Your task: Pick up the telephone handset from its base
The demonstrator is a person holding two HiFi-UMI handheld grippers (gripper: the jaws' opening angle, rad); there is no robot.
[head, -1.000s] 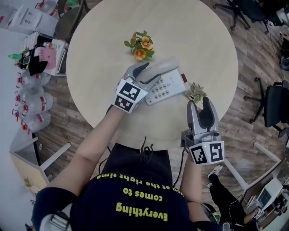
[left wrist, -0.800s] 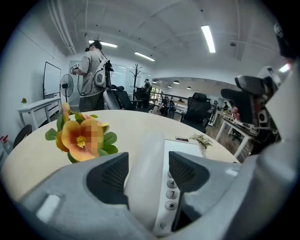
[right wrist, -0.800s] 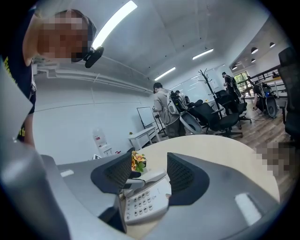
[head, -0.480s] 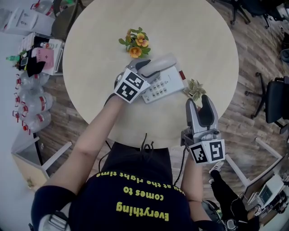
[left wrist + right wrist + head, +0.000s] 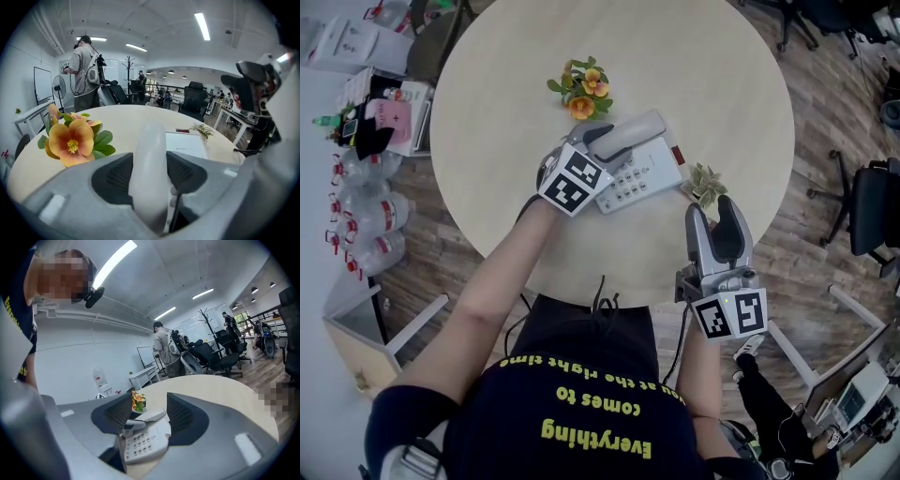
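Probably an office: swivel chairs [image 5: 872,220], whiteboard [image 5: 42,84].

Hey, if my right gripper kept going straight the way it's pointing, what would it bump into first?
Most likely the telephone: seen along the right gripper, its keypad sits right between the open jaws. The small plant lies close to that line in the head view, so depth is uncertain.

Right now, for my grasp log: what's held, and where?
Left tongs, which have just been closing, grip the handset by its near end, on the base; right tongs hold nothing.
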